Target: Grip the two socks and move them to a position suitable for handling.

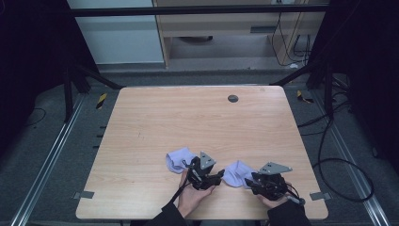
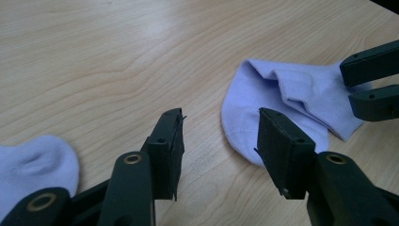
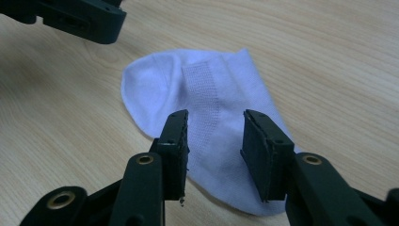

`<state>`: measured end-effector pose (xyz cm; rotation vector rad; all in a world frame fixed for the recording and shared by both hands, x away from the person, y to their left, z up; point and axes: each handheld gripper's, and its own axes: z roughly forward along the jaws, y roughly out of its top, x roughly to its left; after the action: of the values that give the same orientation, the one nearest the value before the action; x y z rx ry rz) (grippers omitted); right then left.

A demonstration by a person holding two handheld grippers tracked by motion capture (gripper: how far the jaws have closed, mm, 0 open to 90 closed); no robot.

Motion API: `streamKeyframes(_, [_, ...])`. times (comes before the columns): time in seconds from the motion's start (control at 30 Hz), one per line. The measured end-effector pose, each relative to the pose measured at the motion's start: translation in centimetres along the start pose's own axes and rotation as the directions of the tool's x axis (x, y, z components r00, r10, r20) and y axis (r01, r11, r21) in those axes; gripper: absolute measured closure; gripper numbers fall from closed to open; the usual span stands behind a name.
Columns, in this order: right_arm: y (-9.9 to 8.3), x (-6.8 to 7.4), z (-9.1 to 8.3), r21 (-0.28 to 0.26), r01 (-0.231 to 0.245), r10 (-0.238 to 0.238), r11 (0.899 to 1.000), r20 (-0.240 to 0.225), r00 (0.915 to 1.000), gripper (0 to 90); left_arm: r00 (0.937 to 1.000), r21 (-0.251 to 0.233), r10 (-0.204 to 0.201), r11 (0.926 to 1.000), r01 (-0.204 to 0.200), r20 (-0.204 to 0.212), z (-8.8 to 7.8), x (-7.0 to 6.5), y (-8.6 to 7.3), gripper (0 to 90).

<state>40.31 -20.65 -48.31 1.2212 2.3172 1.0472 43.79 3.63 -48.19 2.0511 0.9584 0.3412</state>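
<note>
We read this as the start of a sock-pairing or folding job, nothing gathered yet. Two pale lilac socks lie flat on the wooden table (image 1: pixel 155 122), near the person's edge. The left sock (image 1: pixel 180 159) sits just left of the left gripper (image 1: pixel 207 178); the right sock (image 1: pixel 237 174) lies between the two grippers, and both are closing in on it. In the left gripper view the left gripper's jaws stand apart with only bare table between them, the right sock's rounded end (image 2: pixel 277 103) just beyond the right-hand jaw, so no grip there. In the right gripper view the right gripper (image 3: pixel 214 141) hangs over the same sock (image 3: pixel 202 99) with jaws parted over its near part; the pads look clear of the cloth, though we can't be sure they aren't brushing it from this angle. So: both grippers open, nothing lifted. Left to do, as we judge it: pinch the right sock, then move or fold it, likely onto its mate. The left sock is untouched.
</note>
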Motion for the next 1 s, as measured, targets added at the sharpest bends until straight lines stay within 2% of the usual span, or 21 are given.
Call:
streamKeyframes(0.37, [-0.2, 0.2, 0.7, 0.040, 0.026, -0.025, 0.999, -0.018, 0.9995, 62.7, 0.9997, 0.038, 0.021, 0.9990, -0.022, 0.010, 1.6, -1.1, -0.2, 54.8])
streamKeyframes(0.43, [-0.3, 0.2, 0.9, 0.047, 0.034, -0.033, 0.998, -0.023, 0.9992, 63.4, 0.9998, 0.045, 0.015, 0.9989, -0.015, 0.013, 1.9, -1.3, -0.2, 55.6])
streamKeyframes(0.57, [-0.4, 0.4, 1.3, 0.066, 0.045, -0.043, 0.997, -0.029, 0.9986, 65.6, 0.9998, 0.073, 0.019, 0.9971, -0.019, 0.004, 2.3, -1.5, -0.4, 59.4])
streamKeyframes(1.0, [-0.2, 0.5, 1.4, 0.076, 0.038, -0.033, 0.996, -0.065, 0.9973, 84.5, 0.9991, 0.088, 0.028, 0.9958, -0.025, -0.033, 2.6, -1.5, -0.5, 77.3])
